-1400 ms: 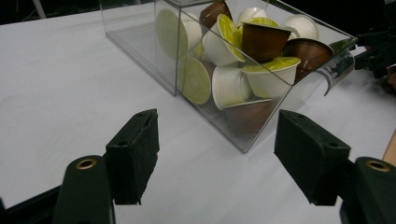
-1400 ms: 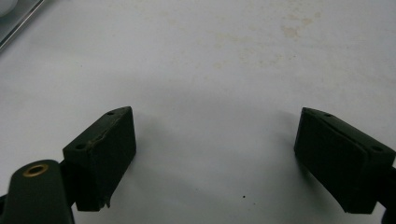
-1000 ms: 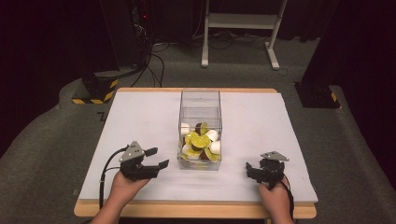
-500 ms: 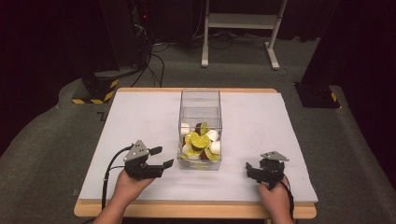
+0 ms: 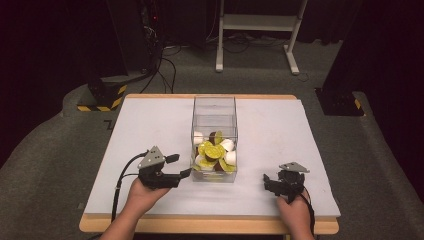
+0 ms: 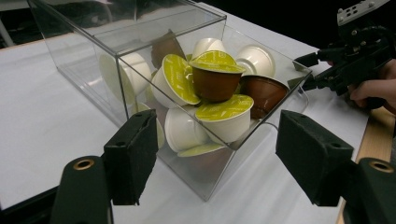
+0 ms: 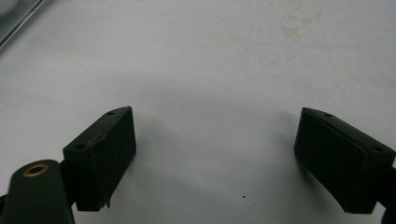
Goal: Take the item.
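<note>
A clear plastic box (image 5: 214, 116) stands in the middle of the white table, open at the top. Its near end holds a heap of coffee capsules (image 5: 215, 154), white and brown with yellow-green lids. My left gripper (image 5: 179, 166) is open just left of the box's near corner, pointing at it. In the left gripper view the left gripper (image 6: 219, 140) has one jaw on each side of that corner of the box (image 6: 93, 56), with the capsules (image 6: 215, 74) behind the wall. The right gripper (image 5: 268, 182) rests open near the front right edge. Between its jaws (image 7: 212, 140) lies bare table.
The white table top (image 5: 150, 125) has a wooden front edge (image 5: 200, 225). Across the box, the right gripper (image 6: 334, 65) and the hand holding it show in the left gripper view. Beyond the table are cables, a white stand (image 5: 255, 30) and a striped base (image 5: 102, 95).
The left gripper has slid a little to the right, closer to the box's near corner. The right gripper and the box have not moved.
</note>
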The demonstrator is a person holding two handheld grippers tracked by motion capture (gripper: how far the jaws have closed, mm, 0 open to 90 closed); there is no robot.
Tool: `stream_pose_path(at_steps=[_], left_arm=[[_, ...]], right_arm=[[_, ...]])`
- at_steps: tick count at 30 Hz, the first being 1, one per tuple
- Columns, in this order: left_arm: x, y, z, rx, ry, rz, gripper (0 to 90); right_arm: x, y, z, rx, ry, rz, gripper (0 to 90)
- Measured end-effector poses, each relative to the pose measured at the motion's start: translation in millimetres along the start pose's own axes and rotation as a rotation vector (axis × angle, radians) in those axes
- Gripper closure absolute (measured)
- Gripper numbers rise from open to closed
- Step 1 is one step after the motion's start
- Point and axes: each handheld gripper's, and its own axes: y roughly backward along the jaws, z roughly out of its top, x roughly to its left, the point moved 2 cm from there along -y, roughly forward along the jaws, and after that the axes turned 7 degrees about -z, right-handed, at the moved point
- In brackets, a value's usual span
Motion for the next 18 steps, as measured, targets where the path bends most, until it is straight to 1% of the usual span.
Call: stream_pose_path(at_steps=[1, 2, 5, 8, 10, 11, 12, 13, 14, 15, 17, 18], left_arm=[[0.0, -0.9, 0.7, 0.001, -0.002, -0.002, 29.7], [-0.9, -2.4, 1.4, -0.010, 0.009, -0.001, 29.6], [-0.9, -4.8, 3.7, 0.001, -0.006, -0.005, 29.5], [-2.0, -8.6, 5.7, 0.005, -0.011, -0.008, 29.4], [-3.0, -10.9, 6.6, 0.003, -0.007, -0.008, 29.4], [-2.6, -11.6, 7.2, 0.007, -0.015, -0.012, 29.4], [-3.1, -12.9, 7.7, 0.003, -0.007, -0.011, 29.4], [-2.8, -13.7, 8.3, 0.007, -0.012, -0.012, 29.4], [-3.3, -15.4, 9.1, 0.003, -0.008, -0.012, 29.4], [-2.9, -15.8, 9.6, 0.009, -0.017, -0.011, 29.4], [-3.8, -18.4, 10.9, 0.003, -0.010, -0.009, 29.3], [-3.5, -19.5, 11.8, 0.009, -0.017, -0.012, 29.2]], right_arm=[[0.0, 0.0, 0.0, 0.000, 0.000, 0.000, 12.8], [0.0, 0.0, 0.0, 0.000, 0.000, 0.000, 12.9], [0.0, 0.0, 0.0, 0.000, 0.000, 0.000, 12.8], [0.0, 0.0, 0.0, 0.000, 0.000, 0.000, 12.8], [0.0, 0.0, 0.0, 0.000, 0.000, 0.001, 12.8], [0.0, 0.0, 0.0, 0.000, 0.000, 0.001, 12.8], [0.0, 0.0, 0.0, 0.000, -0.001, 0.001, 12.8], [-0.2, -0.1, 0.0, -0.001, 0.001, 0.001, 12.8], [-0.1, 0.0, 0.0, 0.000, -0.001, 0.001, 12.8], [-0.2, -0.1, 0.0, -0.001, 0.002, 0.001, 12.8], [-0.2, 0.0, 0.0, -0.001, 0.002, 0.001, 12.8], [-0.1, 0.0, -0.1, 0.000, 0.000, 0.001, 12.8]])
